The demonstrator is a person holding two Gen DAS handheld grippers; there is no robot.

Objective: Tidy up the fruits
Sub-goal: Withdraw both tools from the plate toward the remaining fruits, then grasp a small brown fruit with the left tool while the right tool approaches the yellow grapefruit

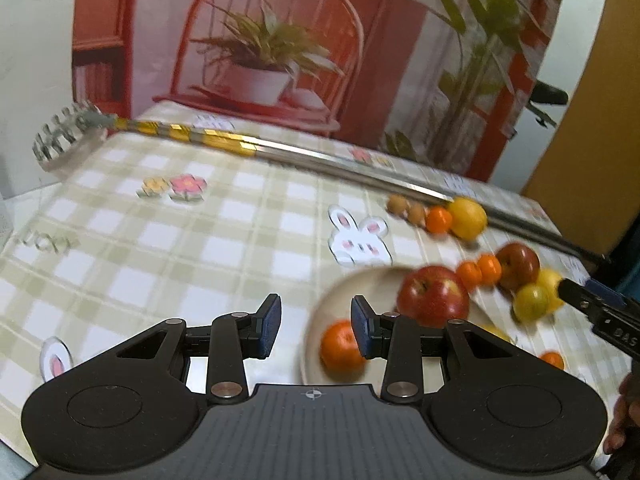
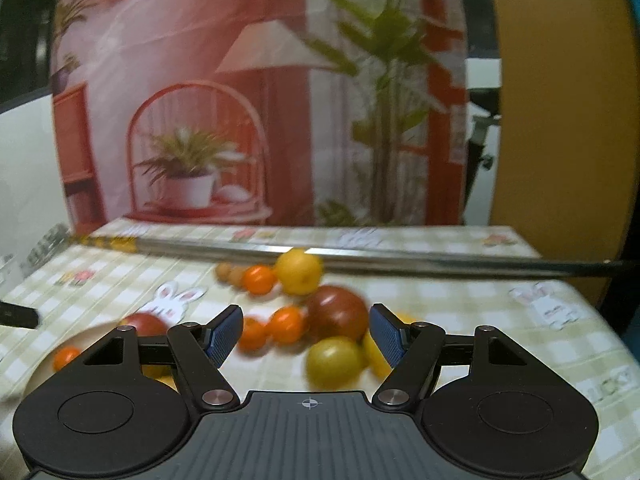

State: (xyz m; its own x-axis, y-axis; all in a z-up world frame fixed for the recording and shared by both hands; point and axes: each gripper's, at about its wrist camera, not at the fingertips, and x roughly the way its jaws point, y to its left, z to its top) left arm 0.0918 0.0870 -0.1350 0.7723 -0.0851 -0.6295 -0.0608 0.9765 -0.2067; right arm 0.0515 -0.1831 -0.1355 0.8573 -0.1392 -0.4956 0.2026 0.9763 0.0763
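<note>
My left gripper (image 1: 316,326) gapes wide and empty beside the plate (image 1: 352,284) holding an apple (image 1: 434,296); bare cloth fills that frame's left. My right gripper (image 2: 306,336) gapes wide before loose fruit (image 2: 334,360) mid-frame, table edge at far right

Matt black plastic on the left gripper (image 1: 316,326) body, ribbed grey at lower centre, with brushed metal pivot pins and blue textured pads (image 1: 272,320). Same finish on the right gripper (image 2: 306,332). Smooth checked tablecloth (image 1: 180,240) with printed rabbits, faintly sheened like oilcloth. Polished metal rod (image 1: 340,164) across the upper frame, wrapped in shiny gold tape toward the left. Glossy waxy skin on the red apple (image 1: 434,296); dimpled peel on the orange (image 1: 342,346). Smooth cream glazed plate (image 1: 356,284). Printed fabric-like backdrop (image 2: 240,80) behind.
</note>
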